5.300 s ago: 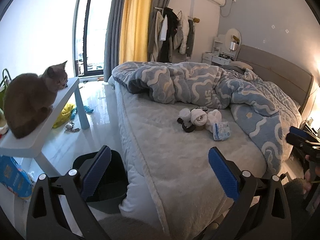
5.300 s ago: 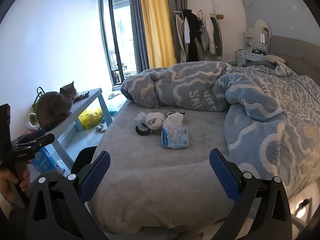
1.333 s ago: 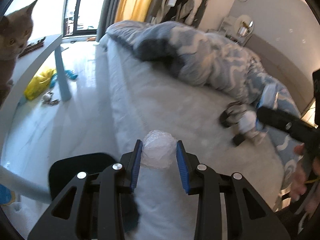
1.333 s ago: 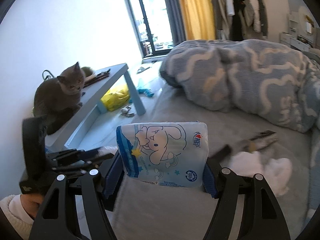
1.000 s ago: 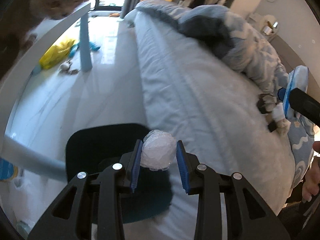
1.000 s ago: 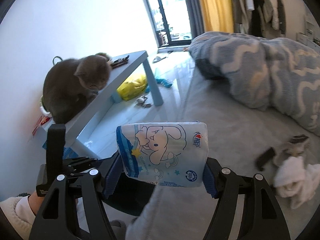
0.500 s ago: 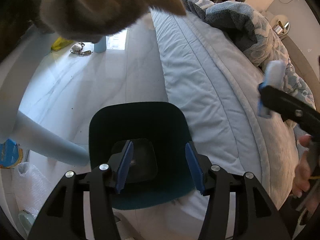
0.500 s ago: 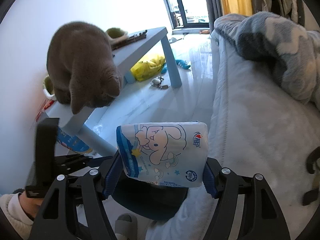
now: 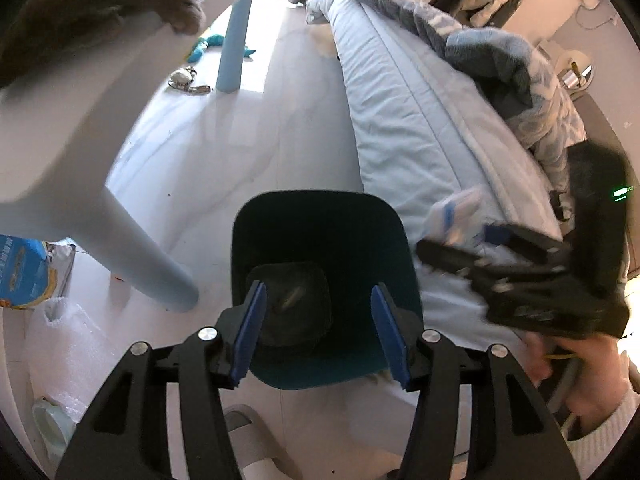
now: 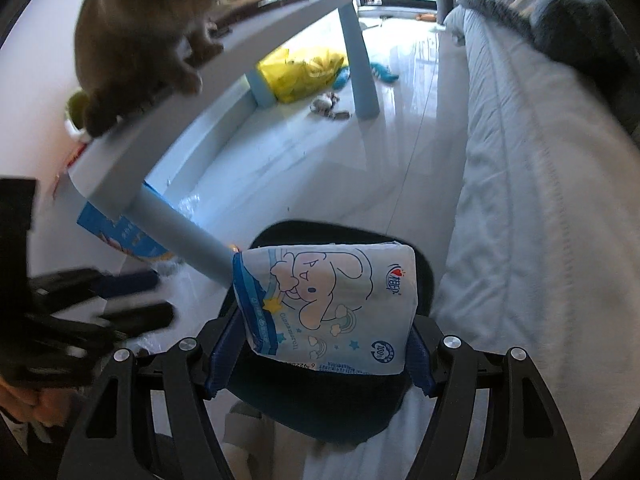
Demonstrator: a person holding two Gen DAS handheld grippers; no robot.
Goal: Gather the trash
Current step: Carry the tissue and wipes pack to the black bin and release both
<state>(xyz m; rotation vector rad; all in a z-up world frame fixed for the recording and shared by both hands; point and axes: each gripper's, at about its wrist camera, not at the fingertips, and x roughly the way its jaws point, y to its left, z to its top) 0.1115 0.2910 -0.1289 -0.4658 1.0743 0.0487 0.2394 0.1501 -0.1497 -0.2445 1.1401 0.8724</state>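
Observation:
A dark bin (image 9: 320, 204) stands on the floor between the bed and the low table. My left gripper (image 9: 318, 289) hangs right over its mouth, open, with nothing between the blue pads. Something dim lies at the bin's bottom (image 9: 292, 300). My right gripper (image 10: 324, 320) is shut on a blue-and-white tissue pack (image 10: 328, 304) with a cartoon print, held above the bin's rim (image 10: 352, 232). In the left wrist view the tissue pack (image 9: 456, 210) and the right gripper (image 9: 472, 240) appear blurred at the bin's right side. The left gripper (image 10: 120, 296) shows blurred at the left of the right wrist view.
A grey cat (image 10: 136, 28) crouches at the edge of the pale blue table (image 10: 248, 60), close above both grippers. The table leg (image 9: 140, 252) stands just left of the bin. The bed (image 10: 540, 200) borders it on the right. Bubble wrap (image 9: 60, 340), a blue box (image 9: 24, 272) and a slipper (image 9: 248, 432) lie on the floor.
The left gripper opened over the bin and the white crumpled wad left its jaws. The right gripper carried the tissue pack from the bed down to the bin. The cat leaned over the table's edge.

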